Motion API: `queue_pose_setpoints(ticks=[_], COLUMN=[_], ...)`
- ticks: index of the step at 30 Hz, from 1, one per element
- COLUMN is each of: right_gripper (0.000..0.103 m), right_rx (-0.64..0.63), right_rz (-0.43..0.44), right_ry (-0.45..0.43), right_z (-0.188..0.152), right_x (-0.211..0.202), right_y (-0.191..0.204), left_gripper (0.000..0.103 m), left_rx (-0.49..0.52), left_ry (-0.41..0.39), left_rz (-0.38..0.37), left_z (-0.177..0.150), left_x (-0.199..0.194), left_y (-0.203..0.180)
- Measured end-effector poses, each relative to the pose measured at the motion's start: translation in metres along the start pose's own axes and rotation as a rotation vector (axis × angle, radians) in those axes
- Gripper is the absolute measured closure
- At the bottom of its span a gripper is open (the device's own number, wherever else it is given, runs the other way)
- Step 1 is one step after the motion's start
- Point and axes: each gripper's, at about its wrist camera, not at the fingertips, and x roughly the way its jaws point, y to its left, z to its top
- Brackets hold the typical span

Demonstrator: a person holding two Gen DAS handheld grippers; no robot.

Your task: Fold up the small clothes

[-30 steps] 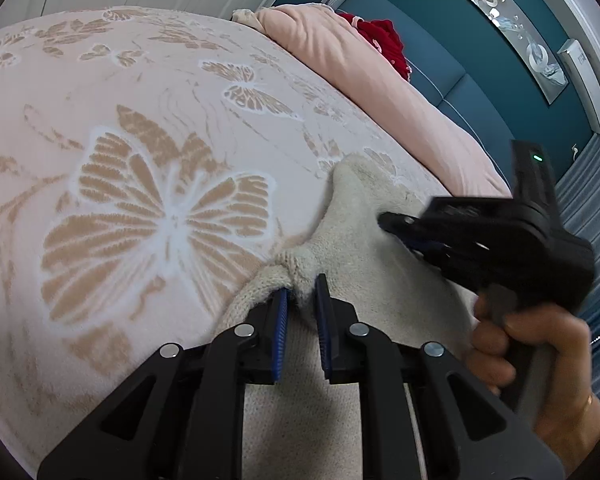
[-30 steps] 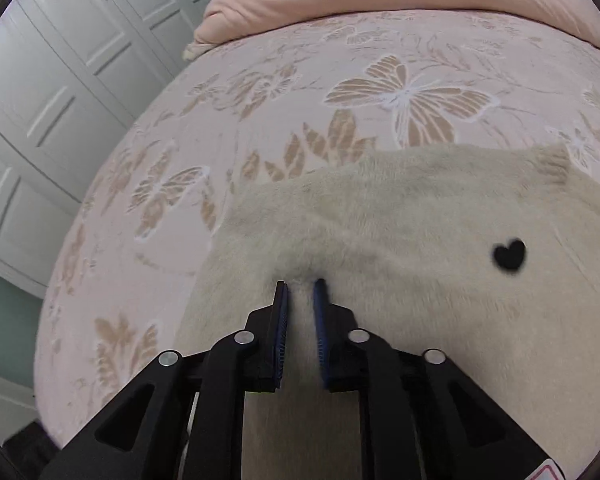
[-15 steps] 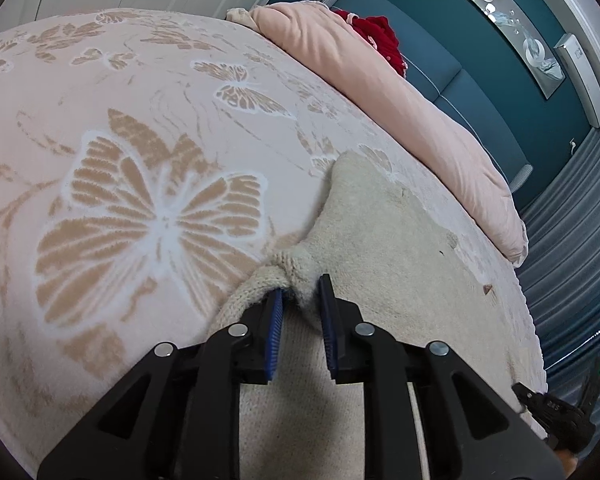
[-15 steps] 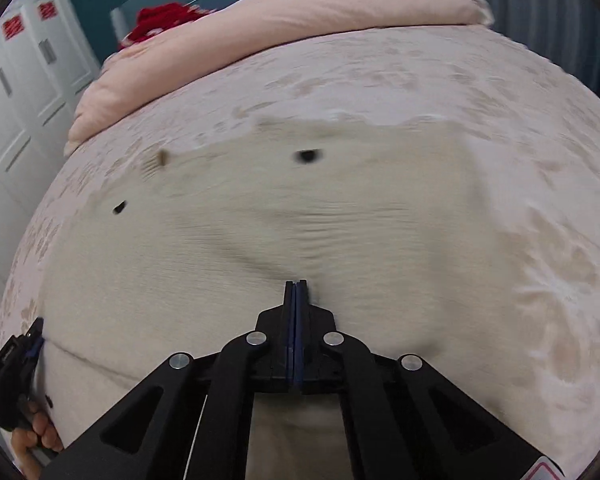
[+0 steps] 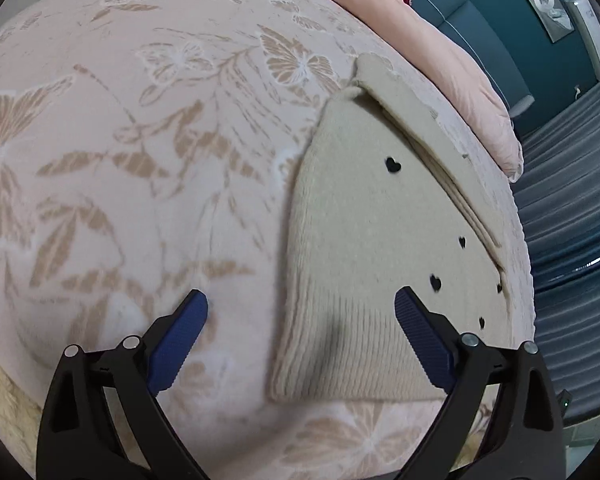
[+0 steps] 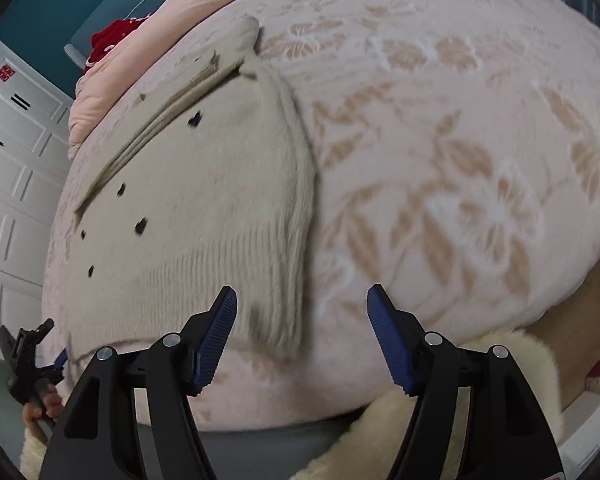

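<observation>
Left wrist view: the left gripper (image 5: 300, 308) hangs above the bed with its ribbed blue pads (image 5: 176, 344) spread wide apart, holding nothing. Below and between them lies a cream knit sweater (image 5: 364, 264), folded into a flat, roughly triangular slab on the bedspread (image 5: 120, 168). The knit looks soft and fuzzy, with a ribbed hem along its near edge and small black hearts (image 5: 393, 165) scattered over it. A folded layer shows as a stepped edge along its far right side. The bedspread is pale pink plush with a raised tan pattern of butterflies and leaves. A peach pillow (image 5: 452, 56) runs along the far edge of the bed.

Right wrist view: the right gripper (image 6: 302, 304) also has its jaws wide apart and empty, just above the sweater's (image 6: 204, 200) ribbed near corner. The sweater lies to the left on the bedspread (image 6: 460, 140), with its folded edge running diagonally. At the lower left, the left gripper (image 6: 24, 356) shows, held in a hand (image 6: 44, 408).
</observation>
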Motion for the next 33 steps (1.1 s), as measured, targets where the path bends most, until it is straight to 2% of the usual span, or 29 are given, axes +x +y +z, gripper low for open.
queue_pose_setpoints(ticks=[2, 5, 7, 8, 9, 10, 11, 14, 19, 23, 26, 31, 33], right_gripper=[0.027, 0.025, 0.025, 0.028, 0.035, 0.064, 0.09, 0.092, 0.093, 0.093, 0.093, 0.093, 0.093], right_rx=[0.001, -0.02, -0.013, -0.006, -0.001, -0.003, 0.0, 0.024, -0.103, -0.161, -0.209, -0.379, -0.448], right_rz=[0.022, 0.056, 0.053, 0.052, 0.063, 0.082, 0.098, 0.168, 0.222, 0.249, 0.236, 0.176, 0.185], right_ry=[-0.009, -0.02, -0.043, -0.058, -0.077, -0.086, -0.072, -0.09, -0.132, -0.102, -0.042, 0.13, 0.182], right_z=[-0.005, 0.002, 0.009, 0.012, 0.015, 0.019, 0.024, 0.032, 0.032, 0.025, 0.011, -0.039, -0.066], right_x=[0.006, 0.019, 0.024, 0.025, 0.025, 0.024, 0.024, 0.006, -0.057, -0.091, -0.111, -0.143, -0.161], right_y=[0.01, 0.032, 0.041, 0.045, 0.047, 0.048, 0.049, 0.049, 0.074, 0.08, 0.078, 0.069, 0.068], left_gripper=[0.005, 0.005, 0.016, 0.038, 0.068, 0.085, 0.092, 0.094, 0.096, 0.097, 0.097, 0.097, 0.097], left_rx=[0.009, 0.038, 0.049, 0.063, 0.078, 0.081, 0.068, 0.013, 0.071, 0.094, 0.125, 0.267, 0.323], left_ry=[0.013, 0.003, 0.014, 0.022, 0.046, 0.07, 0.086, 0.071, -0.001, -0.043, -0.049, 0.038, 0.064], left_rz=[-0.014, 0.016, 0.025, 0.029, 0.05, 0.078, 0.083, 0.066, 0.013, -0.005, -0.007, 0.007, 0.009], left_z=[-0.008, -0.006, 0.0, 0.004, 0.007, 0.01, 0.014, 0.018, 0.014, 0.007, -0.005, -0.056, -0.078], left_x=[0.005, 0.016, 0.023, 0.026, 0.031, 0.034, 0.036, 0.021, -0.037, -0.084, -0.115, -0.164, -0.189], left_y=[-0.007, -0.024, -0.035, -0.039, -0.043, -0.043, -0.042, -0.04, -0.059, -0.063, -0.063, -0.066, -0.069])
